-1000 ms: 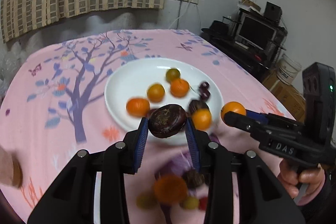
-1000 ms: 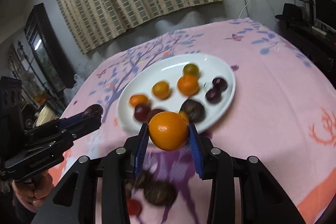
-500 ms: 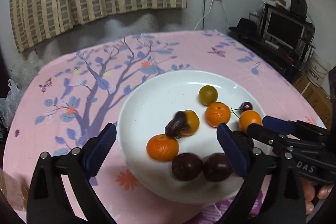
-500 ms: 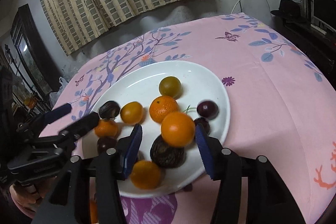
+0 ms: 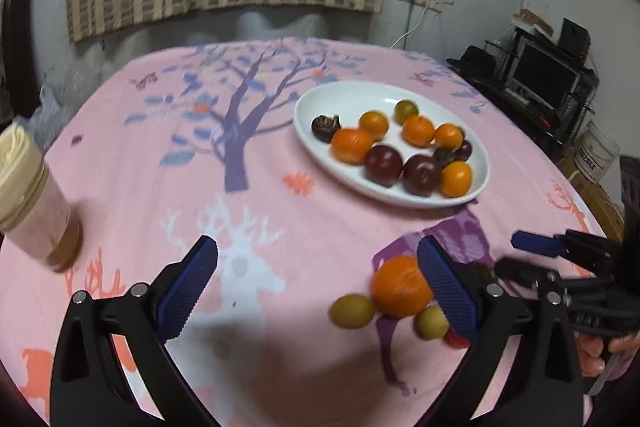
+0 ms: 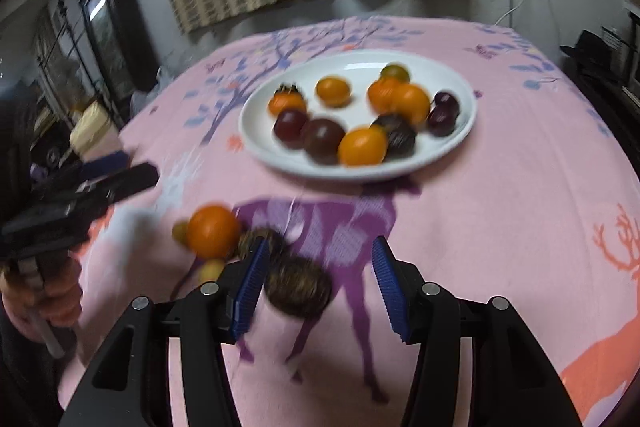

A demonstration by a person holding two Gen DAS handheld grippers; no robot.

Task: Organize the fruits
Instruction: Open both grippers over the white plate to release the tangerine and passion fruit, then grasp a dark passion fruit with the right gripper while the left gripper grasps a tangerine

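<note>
Left tool (image 5: 316, 285): wide, holding nothing.
Right tool (image 6: 318, 281): wide, empty too.
Orange (image 5: 402, 287): round — a bump could roll it off the bench (image 5: 280, 211).
Plate (image 5: 308, 107): crowded — more fruit might spill.

White oval plate (image 5: 478, 155) loaded with oranges, dark plums and one greenish fruit, big orange (image 5: 401, 287) loose on the pink cloth nearer the camera, two small green fruits (image 5: 352, 311) touching it, rough dark fruit (image 6: 298, 291) just beside
</note>
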